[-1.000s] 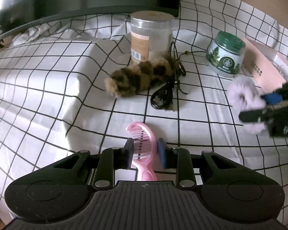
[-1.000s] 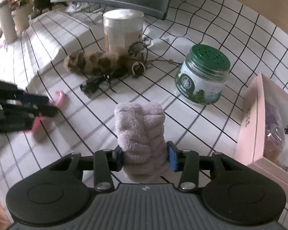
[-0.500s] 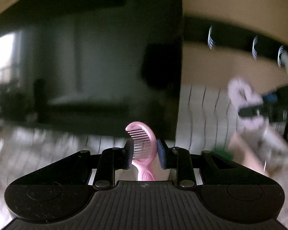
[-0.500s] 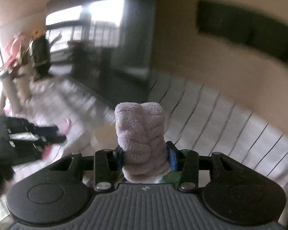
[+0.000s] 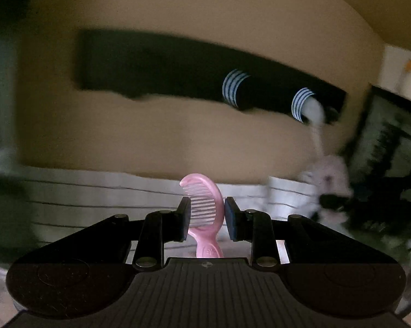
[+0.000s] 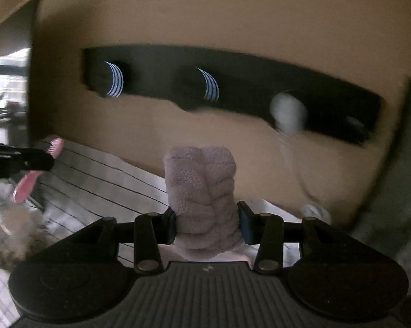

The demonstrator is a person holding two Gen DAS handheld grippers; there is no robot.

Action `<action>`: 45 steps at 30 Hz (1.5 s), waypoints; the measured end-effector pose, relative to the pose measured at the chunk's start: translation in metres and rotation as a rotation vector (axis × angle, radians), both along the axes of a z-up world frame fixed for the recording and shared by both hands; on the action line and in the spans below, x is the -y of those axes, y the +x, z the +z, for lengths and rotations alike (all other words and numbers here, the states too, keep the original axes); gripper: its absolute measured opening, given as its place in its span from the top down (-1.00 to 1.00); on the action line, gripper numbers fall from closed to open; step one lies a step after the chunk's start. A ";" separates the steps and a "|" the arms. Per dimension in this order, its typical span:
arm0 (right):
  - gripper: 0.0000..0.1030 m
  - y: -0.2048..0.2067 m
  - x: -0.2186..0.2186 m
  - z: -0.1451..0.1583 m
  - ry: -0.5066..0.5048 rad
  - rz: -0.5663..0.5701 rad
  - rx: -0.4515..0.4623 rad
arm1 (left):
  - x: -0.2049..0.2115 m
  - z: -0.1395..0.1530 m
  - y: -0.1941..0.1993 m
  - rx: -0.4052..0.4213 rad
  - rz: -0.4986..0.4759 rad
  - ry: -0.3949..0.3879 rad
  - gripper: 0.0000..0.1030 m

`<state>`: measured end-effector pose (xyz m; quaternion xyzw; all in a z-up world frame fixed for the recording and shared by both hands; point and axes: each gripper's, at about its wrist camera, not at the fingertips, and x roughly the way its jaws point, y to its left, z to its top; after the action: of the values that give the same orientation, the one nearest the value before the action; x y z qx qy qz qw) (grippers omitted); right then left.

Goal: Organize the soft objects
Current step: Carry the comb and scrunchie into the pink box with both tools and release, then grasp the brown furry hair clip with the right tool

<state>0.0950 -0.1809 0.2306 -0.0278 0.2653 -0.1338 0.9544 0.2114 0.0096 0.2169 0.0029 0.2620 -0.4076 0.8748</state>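
My left gripper (image 5: 205, 214) is shut on a pink comb (image 5: 205, 207), which stands upright between the blue pads, teeth to the left. In the right wrist view my right gripper (image 6: 207, 225) is shut on a fluffy lilac braided headband (image 6: 202, 188) that bulges above the fingers. Both are raised off the checked cloth (image 6: 101, 180) and face a tan wall with a black hook rail (image 6: 232, 87). The left gripper with the pink comb (image 6: 33, 169) shows at the left edge of the right wrist view; the headband (image 5: 328, 180) shows blurred at the right of the left wrist view.
The black hook rail (image 5: 194, 76) carries striped pegs; a white thing (image 6: 287, 112) hangs from one peg with a cord below it. A dark framed picture (image 5: 391, 147) is at the far right. A furry brown thing (image 6: 17, 248) lies blurred on the cloth at lower left.
Both grippers have lifted off the cloth and tipped up, so the views went from the tabletop with jars and box to the wall and hook rail. Comb and headband stayed gripped.
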 end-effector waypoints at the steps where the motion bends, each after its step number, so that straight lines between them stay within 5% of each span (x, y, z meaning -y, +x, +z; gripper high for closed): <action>1: 0.16 -0.002 0.005 -0.007 -0.009 -0.020 -0.014 | 0.016 -0.006 0.001 -0.022 -0.030 -0.007 0.41; 6: 0.03 -0.006 0.029 -0.054 0.084 -0.034 -0.087 | 0.065 -0.053 0.017 -0.294 -0.165 -0.108 0.41; 16: -0.05 -0.029 0.021 -0.120 0.155 -0.020 -0.189 | 0.042 -0.078 0.001 -0.265 -0.084 -0.060 0.41; 21: -0.05 -0.031 0.012 -0.122 0.197 -0.089 -0.174 | -0.029 -0.079 -0.011 -0.321 0.026 -0.108 0.41; 25: -0.05 -0.022 -0.015 -0.109 0.253 -0.071 -0.125 | -0.124 -0.074 -0.012 -0.308 0.188 -0.080 0.41; 29: -0.10 -0.005 -0.067 -0.090 0.308 0.027 -0.066 | -0.220 -0.067 -0.014 -0.238 0.363 0.039 0.41; 32: -0.14 0.015 -0.126 -0.098 0.275 0.186 -0.102 | -0.282 -0.075 -0.021 -0.287 0.477 0.047 0.41; 38: -0.14 0.054 -0.238 -0.150 0.218 0.445 -0.226 | -0.353 -0.098 -0.049 -0.371 0.513 0.054 0.41; 45: -0.14 0.117 -0.291 -0.194 0.226 0.409 -0.282 | -0.377 -0.118 -0.049 -0.439 0.456 0.028 0.41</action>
<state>0.2119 0.1101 0.0363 0.0075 0.3976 0.0974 0.9123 0.1623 0.3865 0.0990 -0.1322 0.4442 -0.1884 0.8659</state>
